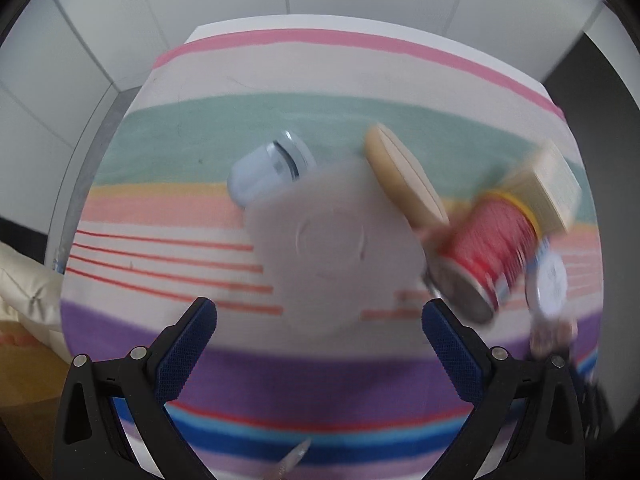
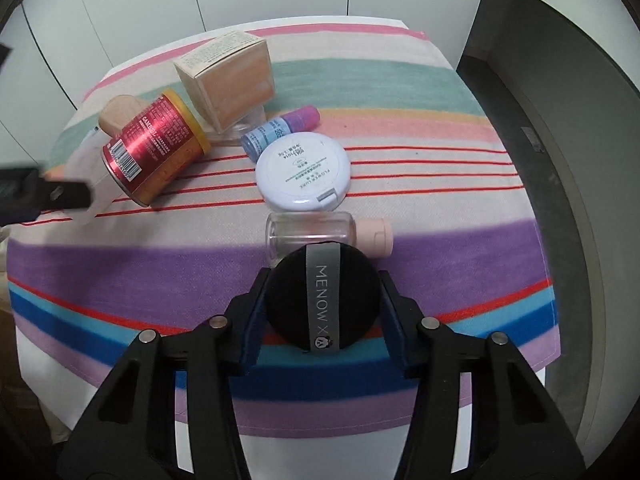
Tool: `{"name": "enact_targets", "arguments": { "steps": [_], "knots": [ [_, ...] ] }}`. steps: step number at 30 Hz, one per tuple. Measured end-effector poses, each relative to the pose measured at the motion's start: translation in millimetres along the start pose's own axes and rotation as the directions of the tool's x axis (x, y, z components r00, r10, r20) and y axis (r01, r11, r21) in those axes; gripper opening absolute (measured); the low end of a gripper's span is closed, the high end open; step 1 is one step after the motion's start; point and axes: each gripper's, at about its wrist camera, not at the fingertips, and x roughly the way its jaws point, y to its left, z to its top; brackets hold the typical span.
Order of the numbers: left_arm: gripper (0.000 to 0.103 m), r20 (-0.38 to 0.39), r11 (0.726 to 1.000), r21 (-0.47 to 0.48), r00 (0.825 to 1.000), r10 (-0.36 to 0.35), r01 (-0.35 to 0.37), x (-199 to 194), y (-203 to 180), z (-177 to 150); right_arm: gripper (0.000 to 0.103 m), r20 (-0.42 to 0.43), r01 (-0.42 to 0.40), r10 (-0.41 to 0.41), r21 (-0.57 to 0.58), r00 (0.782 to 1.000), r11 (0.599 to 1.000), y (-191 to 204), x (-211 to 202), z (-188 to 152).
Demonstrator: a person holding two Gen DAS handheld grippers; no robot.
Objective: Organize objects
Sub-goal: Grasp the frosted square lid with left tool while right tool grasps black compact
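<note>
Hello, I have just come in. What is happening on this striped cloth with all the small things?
A person is sorting cosmetics and other small items on a striped cloth, using tongs in each hand. The right tongs are shut on a round black powder puff. The left tongs are open and hold nothing; their picture is blurred. They point toward a pale round object. A red can, a beige box, a white compact and a clear bottle lie in a loose cluster.
</note>
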Motion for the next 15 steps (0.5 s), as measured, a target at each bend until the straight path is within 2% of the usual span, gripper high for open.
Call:
{"name": "enact_targets", "arguments": {
  "steps": [6,12,15],
  "knots": [
    [0.103,0.015,0.993,-0.115,1.0,-0.025,0.027,11,5,23,0.051,0.004,-0.016,0.016,0.016,1.0,1.0,-5,-3,-3],
    [0.103,0.005,0.981,-0.189,0.999,-0.036,0.037,19,8,42,0.051,0.004,-0.012,0.012,0.009,1.0,1.0,-3,-4,-3],
    [0.103,-0.032,0.986,-0.166,0.999,-0.023,0.018,30,5,51,0.051,0.004,-0.019,0.019,0.013,1.0,1.0,-4,-5,-5]
  ]
}}
